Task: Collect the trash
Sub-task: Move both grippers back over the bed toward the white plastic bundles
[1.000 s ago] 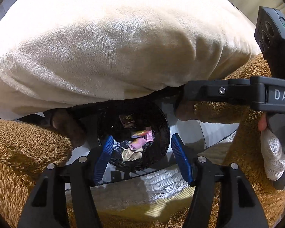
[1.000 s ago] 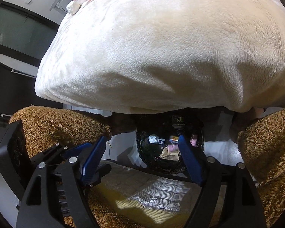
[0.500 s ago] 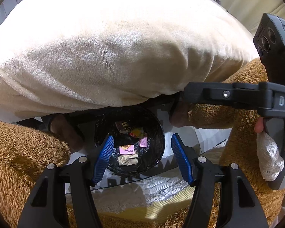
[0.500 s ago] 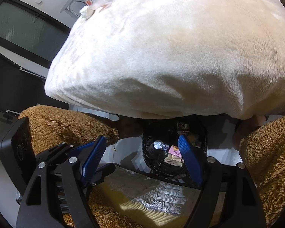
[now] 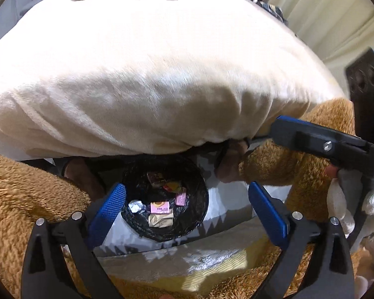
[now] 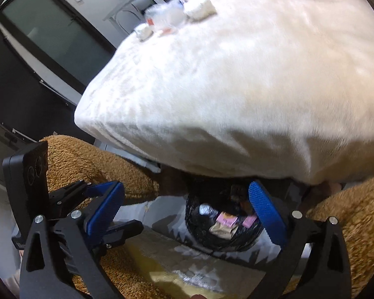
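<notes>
A black-lined trash bin stands on the floor below the bed edge, holding several wrappers, among them a pink one. It also shows in the right wrist view. My left gripper is open and empty above the bin. My right gripper is open and empty, to the bin's left; it shows from the side in the left wrist view. On the far part of the cream blanket lie a clear plastic bottle and crumpled white paper.
Brown fuzzy sleeves or trouser legs flank the bin on both sides. A patterned mat lies on the floor in front. Dark glass doors stand at the left of the bed.
Both grippers have risen and tilted up: more of the blanket top and the trash on it shows, and the bin sits lower in view. Both stay open.
</notes>
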`<state>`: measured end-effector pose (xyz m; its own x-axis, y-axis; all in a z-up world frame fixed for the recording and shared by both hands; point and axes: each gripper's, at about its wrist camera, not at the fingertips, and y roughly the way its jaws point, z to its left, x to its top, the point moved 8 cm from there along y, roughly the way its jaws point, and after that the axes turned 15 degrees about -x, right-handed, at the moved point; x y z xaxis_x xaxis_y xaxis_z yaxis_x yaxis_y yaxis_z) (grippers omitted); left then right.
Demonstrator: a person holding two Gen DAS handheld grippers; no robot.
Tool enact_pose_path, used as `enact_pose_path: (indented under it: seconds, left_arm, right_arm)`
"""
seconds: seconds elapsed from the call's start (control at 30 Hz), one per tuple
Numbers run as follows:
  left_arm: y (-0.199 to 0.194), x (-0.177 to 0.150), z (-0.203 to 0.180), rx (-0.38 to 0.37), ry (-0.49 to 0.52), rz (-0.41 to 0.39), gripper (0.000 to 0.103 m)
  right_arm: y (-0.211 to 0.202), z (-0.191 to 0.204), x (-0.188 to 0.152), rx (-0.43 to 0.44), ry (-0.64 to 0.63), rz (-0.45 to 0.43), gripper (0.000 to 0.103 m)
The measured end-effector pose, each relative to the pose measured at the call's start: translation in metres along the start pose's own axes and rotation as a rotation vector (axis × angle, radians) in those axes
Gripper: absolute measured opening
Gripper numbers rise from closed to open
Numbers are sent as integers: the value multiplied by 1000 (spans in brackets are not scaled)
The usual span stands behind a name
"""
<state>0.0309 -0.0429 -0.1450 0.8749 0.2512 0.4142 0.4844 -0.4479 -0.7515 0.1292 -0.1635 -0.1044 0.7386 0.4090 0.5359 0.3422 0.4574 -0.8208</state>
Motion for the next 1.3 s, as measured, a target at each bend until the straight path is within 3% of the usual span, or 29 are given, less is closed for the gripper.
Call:
enact_pose_path:
  seconds: [0.13, 0.3, 0.57, 0.93, 1.03, 1.13, 1.3]
  left_arm:
    - [-18, 12, -2, -59, 6, -70, 97]
    - [-46, 43, 7, -15, 28, -196, 97]
    - [-78, 104, 18, 48, 130, -321, 97]
    - [-86, 188, 62, 108, 174, -395, 97]
    - [-86, 210, 75, 125, 182, -403, 97]
    - [-82, 228, 89, 103, 165, -390, 97]
    - [-70, 256, 122, 191, 141, -340, 97]
  right_arm:
    - [-22, 5, 21, 7, -56, -122, 99]
    - [-32, -2, 51, -21, -102, -242, 99]
    - [-23, -8, 108, -63, -177, -338, 99]
    - [19, -11, 176, -30, -218, -368, 99]
    - [35, -8, 190, -11, -217, -335, 99]
    - [51, -7, 200, -12, -218, -304, 99]
    - [73, -1, 221, -47, -236, -303, 99]
